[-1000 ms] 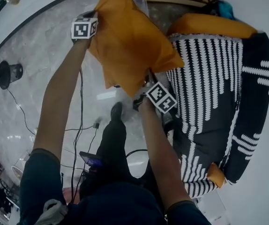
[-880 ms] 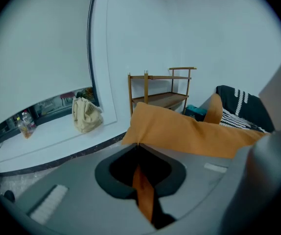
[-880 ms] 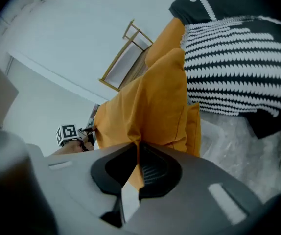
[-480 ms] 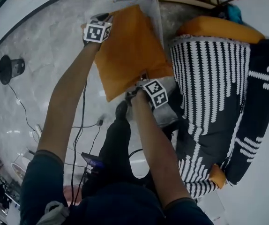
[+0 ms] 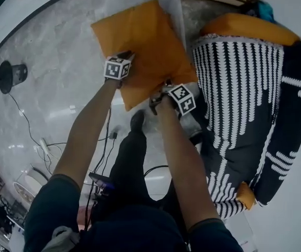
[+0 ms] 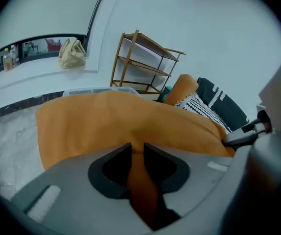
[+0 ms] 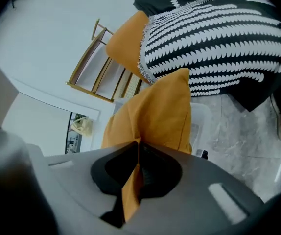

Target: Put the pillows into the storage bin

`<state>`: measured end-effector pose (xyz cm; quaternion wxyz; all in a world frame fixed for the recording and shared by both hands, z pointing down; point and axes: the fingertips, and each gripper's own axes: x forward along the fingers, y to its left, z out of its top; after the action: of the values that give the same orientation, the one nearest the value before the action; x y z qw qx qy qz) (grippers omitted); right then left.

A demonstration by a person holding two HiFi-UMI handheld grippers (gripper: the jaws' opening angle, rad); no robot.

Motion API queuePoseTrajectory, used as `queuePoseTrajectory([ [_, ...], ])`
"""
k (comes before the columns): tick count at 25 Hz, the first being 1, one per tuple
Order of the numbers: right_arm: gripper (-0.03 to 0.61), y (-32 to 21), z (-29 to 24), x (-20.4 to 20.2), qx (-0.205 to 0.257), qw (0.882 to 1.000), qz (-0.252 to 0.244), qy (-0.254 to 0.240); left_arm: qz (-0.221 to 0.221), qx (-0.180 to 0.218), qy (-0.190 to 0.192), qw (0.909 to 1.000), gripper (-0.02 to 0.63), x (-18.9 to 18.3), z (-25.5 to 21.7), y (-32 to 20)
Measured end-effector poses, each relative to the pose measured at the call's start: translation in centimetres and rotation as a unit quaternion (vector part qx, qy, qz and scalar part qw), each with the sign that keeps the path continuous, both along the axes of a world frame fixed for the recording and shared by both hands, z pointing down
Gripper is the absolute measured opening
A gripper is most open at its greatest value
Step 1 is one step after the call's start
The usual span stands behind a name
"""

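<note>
Orange square fabric pillow [image 5: 140, 41] is spread over the clear plastic storage bin [image 5: 174, 4] and covers most of the opening. Can't tell if it's resting on the rim. The bin sits on the grey marble floor [image 5: 51, 62], just beside a black-and-white patterned sofa [image 5: 234, 88]. The left gripper [image 5: 125, 56] has a fold of the pillow's near edge pinched in its jaws, which have just been opening a bit. The right gripper [image 5: 158, 92] has its jaws clamped tight on the near corner.
</note>
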<state>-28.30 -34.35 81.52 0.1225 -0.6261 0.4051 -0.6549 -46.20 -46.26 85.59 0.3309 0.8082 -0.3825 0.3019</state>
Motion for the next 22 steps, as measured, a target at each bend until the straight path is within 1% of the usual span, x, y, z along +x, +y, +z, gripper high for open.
queuePoseTrajectory([
  [3,0.02,0.5,0.2,-0.1,0.024,1.0,-0.018,-0.003,0.011,-0.011,0.004,0.9999,0.071,1.5,2.6,-0.1],
  [6,0.02,0.4,0.8,-0.6,0.043,0.998,-0.04,-0.01,0.025,-0.007,-0.01,0.9996,0.075,2.4,5.0,-0.7],
  [10,0.035,0.5,2.1,-1.2,0.047,0.995,-0.091,-0.01,0.044,-0.02,-0.03,0.9984,0.075,2.5,7.6,-1.2],
  [12,0.04,1.0,2.4,-1.2,0.045,0.992,-0.116,-0.007,0.047,-0.018,-0.036,0.9981,0.074,2.4,7.4,-1.4],
  [15,0.04,2.3,1.9,-0.8,0.035,0.99,-0.139,0.008,0.04,0.013,-0.045,0.9981,0.082,1.9,4.8,-1.7],
  [17,0.04,2.9,0.6,-0.2,0.034,0.988,-0.147,0.03,0.035,0.038,-0.04,0.9979,0.122,1.9,2.0,-1.9],
  [19,0.04,3.2,-1.7,0.5,0.047,0.983,-0.164,0.07,0.038,0.065,-0.031,0.9966,0.124,2.3,-1.5,-2.1],
  [22,0.04,3.4,-6.3,2.1,0.075,0.967,-0.19,0.153,0.052,0.099,-0.01,0.9937,0.13,4.0,-7.2,-1.8],
])
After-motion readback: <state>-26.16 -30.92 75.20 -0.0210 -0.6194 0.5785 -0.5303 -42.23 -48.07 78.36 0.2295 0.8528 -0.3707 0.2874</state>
